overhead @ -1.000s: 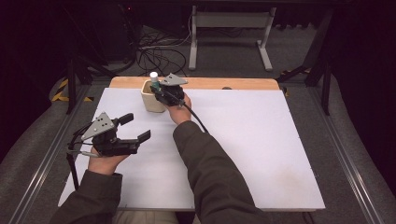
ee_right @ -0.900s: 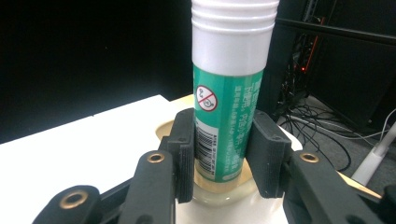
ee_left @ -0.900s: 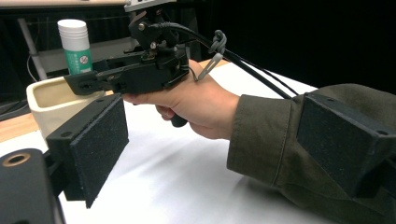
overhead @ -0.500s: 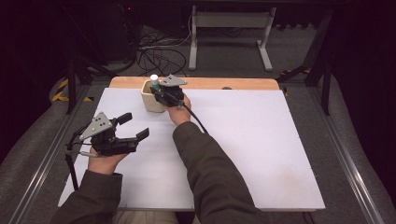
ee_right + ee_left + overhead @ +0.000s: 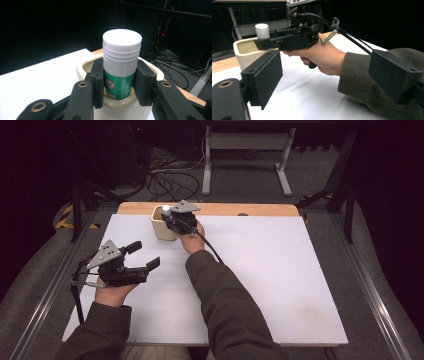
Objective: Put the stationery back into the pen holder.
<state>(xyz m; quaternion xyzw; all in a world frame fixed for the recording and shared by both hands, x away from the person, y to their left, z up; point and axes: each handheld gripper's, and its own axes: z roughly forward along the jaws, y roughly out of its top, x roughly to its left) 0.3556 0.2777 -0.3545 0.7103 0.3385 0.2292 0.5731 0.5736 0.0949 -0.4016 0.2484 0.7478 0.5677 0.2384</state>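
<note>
Right gripper view: right gripper (image 5: 120,85) jaws clamped on the green bottle (image 5: 121,67), pads pressing both sides of its body just below the white ribbed cap. Bottle upright, its base inside the cream cup (image 5: 117,107), cap well above the rim. High view, near to far: left gripper (image 5: 142,255) jaws spread wide, nothing between them, held over the white table (image 5: 280,270); cup at the far edge, beside the wooden strip (image 5: 260,209).

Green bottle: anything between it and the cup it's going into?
Nothing visible. The right gripper is shut on the green bottle, which stands upright with its lower part already inside the cream cup. The left gripper hangs open, well apart.
</note>
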